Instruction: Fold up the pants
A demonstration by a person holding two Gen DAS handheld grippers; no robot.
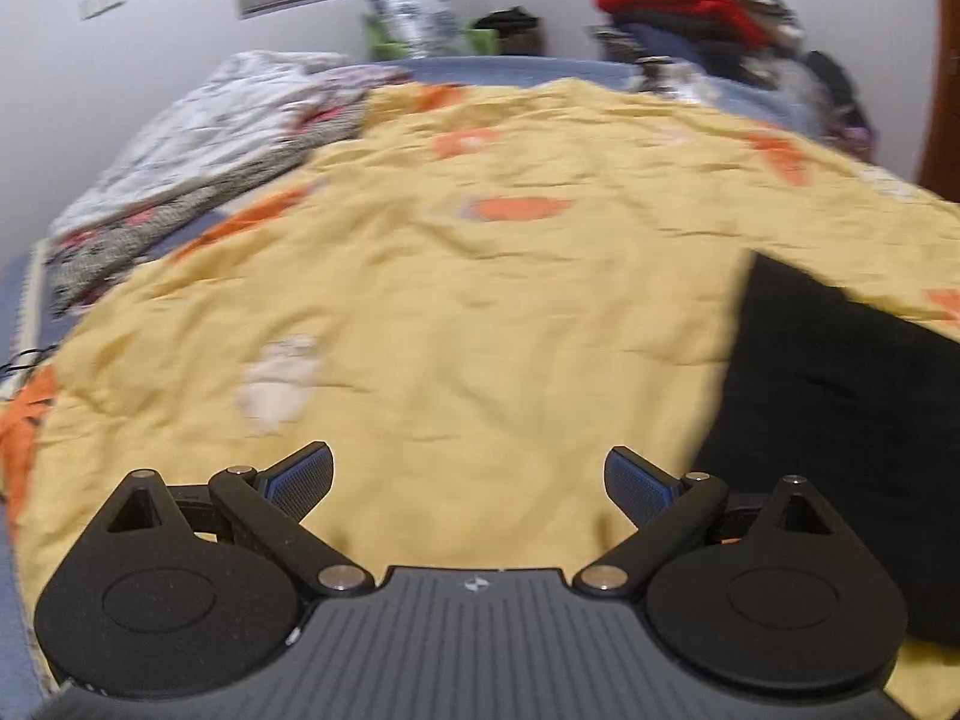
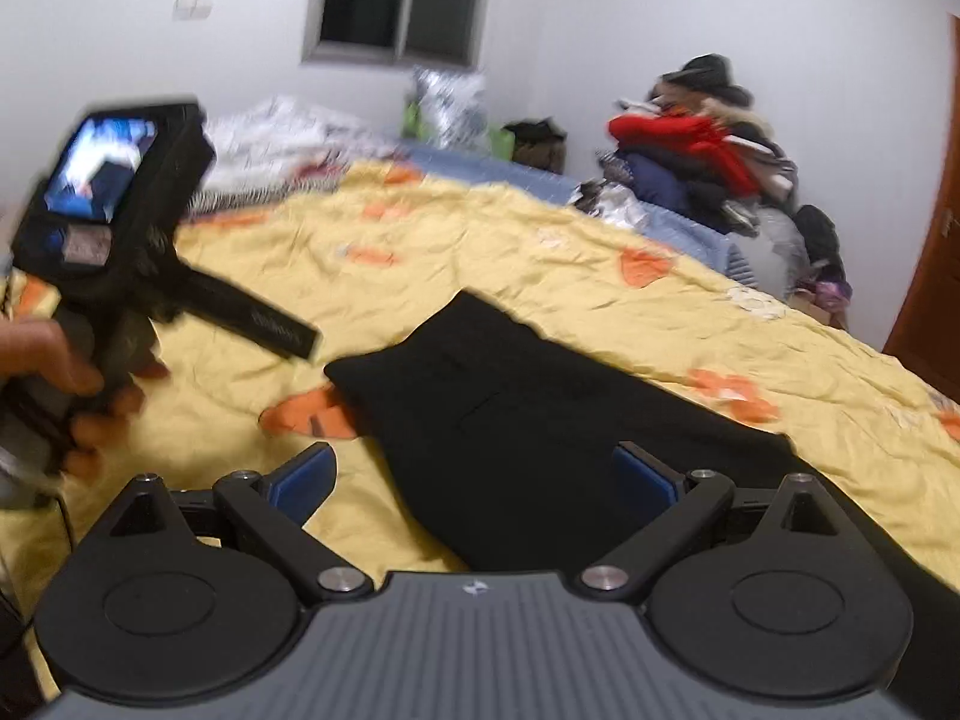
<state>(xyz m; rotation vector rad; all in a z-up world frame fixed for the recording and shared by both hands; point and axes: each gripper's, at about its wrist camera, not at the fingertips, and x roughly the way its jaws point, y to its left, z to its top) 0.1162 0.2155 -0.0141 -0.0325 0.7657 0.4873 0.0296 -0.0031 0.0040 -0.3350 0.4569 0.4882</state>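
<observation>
Black pants (image 2: 510,420) lie flat on a yellow blanket (image 2: 540,264) with orange patches on a bed. In the left wrist view the pants (image 1: 840,420) show at the right edge. My left gripper (image 1: 468,480) is open and empty, above bare blanket to the left of the pants. My right gripper (image 2: 474,480) is open and empty, hovering over the near part of the pants. The left gripper's body (image 2: 114,228), held in a hand, shows at the left of the right wrist view.
A rumpled white patterned quilt (image 1: 198,138) lies at the far left of the bed. A pile of clothes (image 2: 708,150) with a red garment stands at the far right corner. A brown door (image 2: 936,252) is at the right. A window (image 2: 402,0) is in the back wall.
</observation>
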